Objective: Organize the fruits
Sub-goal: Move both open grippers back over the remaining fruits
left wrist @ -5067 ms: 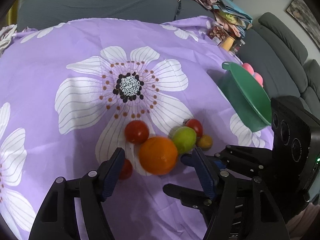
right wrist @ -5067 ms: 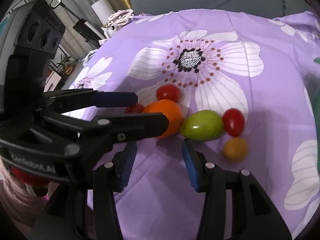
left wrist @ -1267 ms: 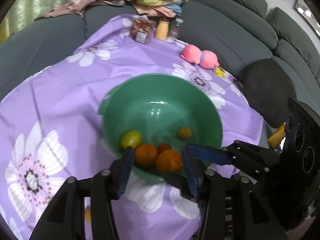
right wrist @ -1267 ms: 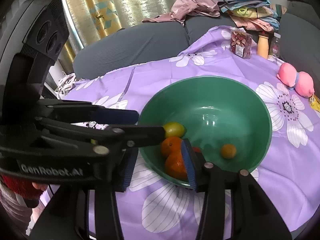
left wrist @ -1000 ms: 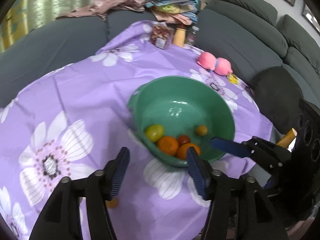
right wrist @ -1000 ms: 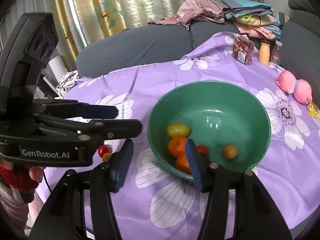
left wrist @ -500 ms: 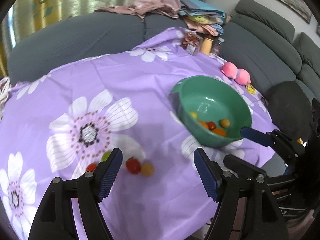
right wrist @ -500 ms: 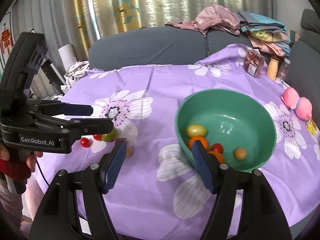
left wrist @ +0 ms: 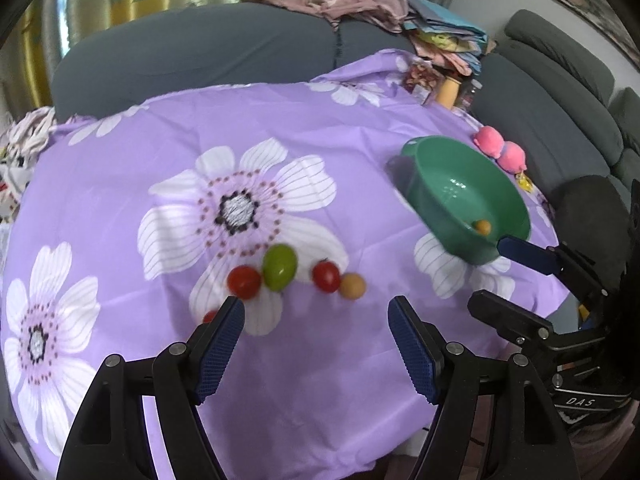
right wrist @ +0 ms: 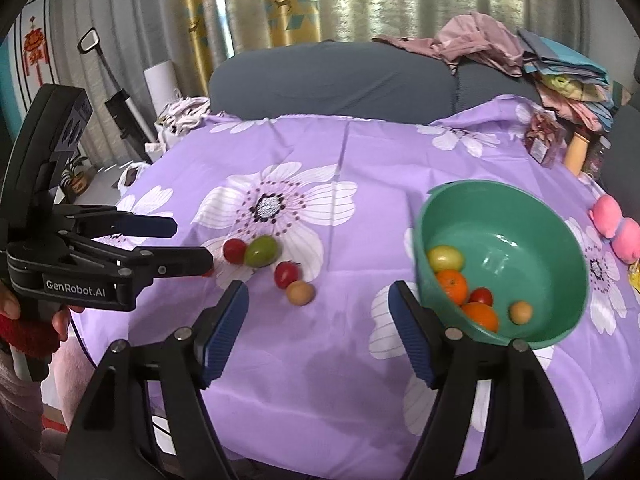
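A green bowl [right wrist: 560, 240] stands on the purple flowered cloth [right wrist: 360, 360] at the right and holds a yellow-green fruit [right wrist: 445, 258], two oranges [right wrist: 452, 285], a red tomato [right wrist: 481, 296] and a small tan fruit [right wrist: 520, 312]. On the cloth lie a green fruit [left wrist: 280, 266], two red tomatoes [left wrist: 244, 282] [left wrist: 326, 276], a small tan fruit [left wrist: 353, 286] and a red fruit [left wrist: 210, 316] partly hidden by a finger. My left gripper [left wrist: 316, 332] is open and empty above the cloth near these fruits. My right gripper [right wrist: 320, 320] is open and empty, left of the bowl.
A grey sofa [right wrist: 340, 80] with piled clothes [right wrist: 480, 48] wraps the table's far side and right. A pink plush toy [right wrist: 616, 228], a snack packet [right wrist: 542, 142] and bottles [right wrist: 578, 152] sit at the far right edge. A vacuum [right wrist: 120, 104] stands at left.
Both grippers have pulled back and swung left, away from the bowl. The loose fruits on the cloth now sit just ahead of the left gripper. Both jaws stay open.
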`<state>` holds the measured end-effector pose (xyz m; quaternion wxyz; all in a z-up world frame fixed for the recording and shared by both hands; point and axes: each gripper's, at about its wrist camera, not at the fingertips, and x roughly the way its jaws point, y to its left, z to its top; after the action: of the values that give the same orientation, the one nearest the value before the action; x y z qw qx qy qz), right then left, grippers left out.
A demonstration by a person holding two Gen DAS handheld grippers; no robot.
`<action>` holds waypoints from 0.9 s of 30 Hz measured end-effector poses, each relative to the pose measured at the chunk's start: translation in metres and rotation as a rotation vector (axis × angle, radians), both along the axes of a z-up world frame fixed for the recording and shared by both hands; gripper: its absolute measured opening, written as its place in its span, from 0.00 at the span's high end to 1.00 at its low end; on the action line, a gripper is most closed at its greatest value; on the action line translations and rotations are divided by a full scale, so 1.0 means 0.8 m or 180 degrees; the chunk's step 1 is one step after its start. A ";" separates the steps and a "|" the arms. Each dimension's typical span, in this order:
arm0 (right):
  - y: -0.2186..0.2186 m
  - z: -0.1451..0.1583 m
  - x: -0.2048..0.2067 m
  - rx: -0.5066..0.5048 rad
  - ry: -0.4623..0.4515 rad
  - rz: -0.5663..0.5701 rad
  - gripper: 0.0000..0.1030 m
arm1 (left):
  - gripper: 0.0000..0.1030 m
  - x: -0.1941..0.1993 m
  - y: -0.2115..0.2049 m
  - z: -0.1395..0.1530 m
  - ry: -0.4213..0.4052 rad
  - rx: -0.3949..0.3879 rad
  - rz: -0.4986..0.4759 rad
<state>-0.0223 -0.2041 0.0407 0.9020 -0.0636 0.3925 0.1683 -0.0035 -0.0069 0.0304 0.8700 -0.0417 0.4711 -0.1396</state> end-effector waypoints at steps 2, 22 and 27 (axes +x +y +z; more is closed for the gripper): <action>0.007 -0.002 0.000 -0.0009 0.0023 0.0030 0.29 | 0.28 -0.004 0.007 -0.003 0.0018 -0.0014 0.0025; 0.051 -0.026 0.013 -0.0128 0.0240 0.0223 0.29 | 0.28 -0.008 0.047 -0.032 0.0206 -0.0147 0.0124; 0.057 -0.032 0.018 -0.0150 0.0293 0.0234 0.29 | 0.28 -0.007 0.053 -0.036 0.0223 -0.0202 0.0121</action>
<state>-0.0079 -0.1588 0.0147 0.8745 -0.0914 0.4348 0.1947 -0.0089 0.0352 0.0012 0.8537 -0.0830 0.4957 -0.1363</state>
